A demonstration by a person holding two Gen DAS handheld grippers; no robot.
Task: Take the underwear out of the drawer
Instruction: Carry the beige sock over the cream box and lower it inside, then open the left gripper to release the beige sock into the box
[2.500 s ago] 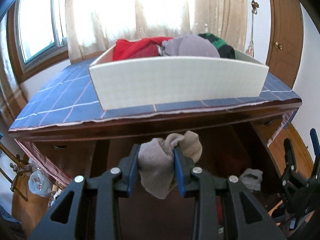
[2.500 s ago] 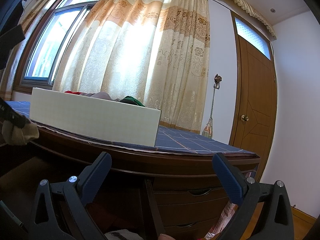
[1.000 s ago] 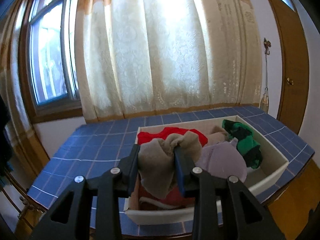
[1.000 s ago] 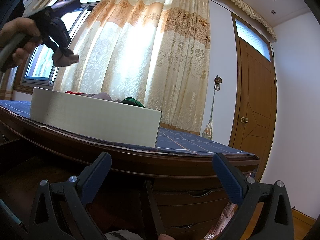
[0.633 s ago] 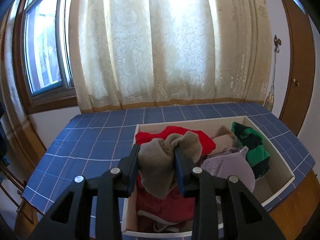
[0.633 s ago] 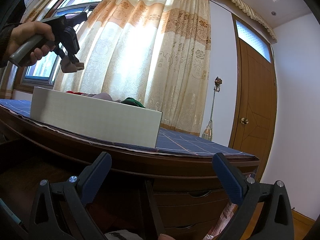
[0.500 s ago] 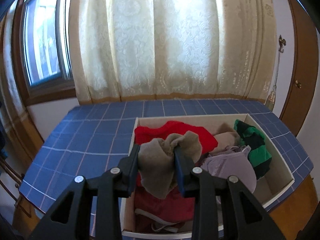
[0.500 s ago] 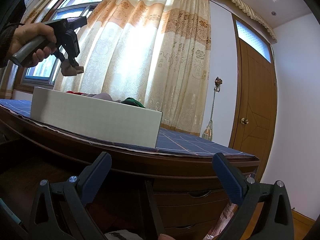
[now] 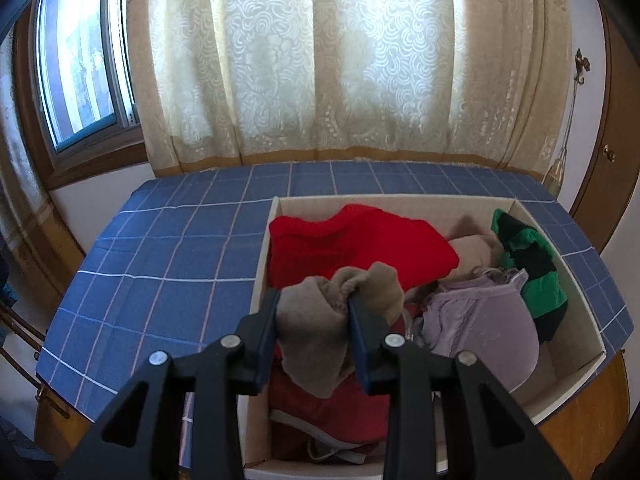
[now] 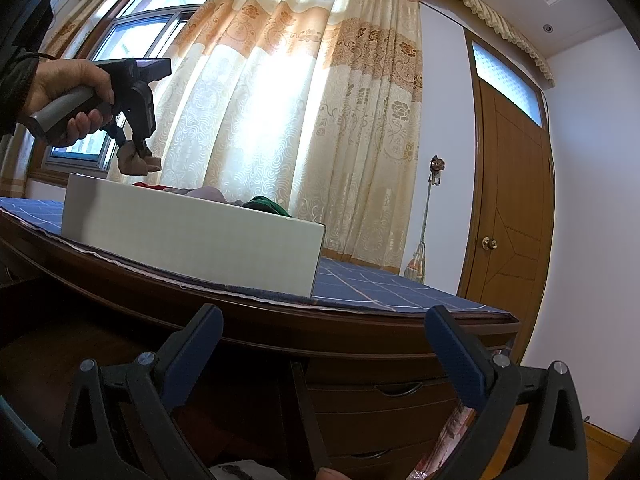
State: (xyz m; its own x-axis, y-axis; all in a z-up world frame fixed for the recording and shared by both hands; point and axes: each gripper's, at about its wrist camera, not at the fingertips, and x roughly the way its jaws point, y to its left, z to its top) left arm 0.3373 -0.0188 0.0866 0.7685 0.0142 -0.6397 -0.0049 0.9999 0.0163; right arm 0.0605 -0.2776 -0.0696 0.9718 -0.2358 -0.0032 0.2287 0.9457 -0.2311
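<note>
While the left claw (image 9: 313,309) hangs tilted downward over the white box (image 9: 576,280), its blue pads pinch a bunched grey-beige piece of underwear (image 9: 320,328), which bulges up between the fingers and droops below them. That garment is clear of the box contents, held in the air above the near left part of the box. Directly beyond the claw tips lies a red garment (image 9: 360,244), filling the left half of the box. To the right of the claw sits a lavender garment (image 9: 484,320), and further right, against the box's right wall, a green-and-black striped piece (image 9: 532,264). A beige item (image 9: 474,248) shows between the red and the striped ones.

Box rests on the surface, which is covered by a blue grid-patterned cloth (image 9: 168,264). Cream patterned curtain (image 9: 340,60) hangs behind, with a window (image 9: 80,64) to the left of it.

From the right wrist view: a person's hand (image 10: 68,96) grips the left tool's handle, high and to the left, above the box's far end. Right claw (image 10: 324,340) is spread wide with nothing between its fingers, pointing level at the wooden edge of the surface (image 10: 280,320), below the box. Wooden door (image 10: 508,208) stands off to its right.
</note>
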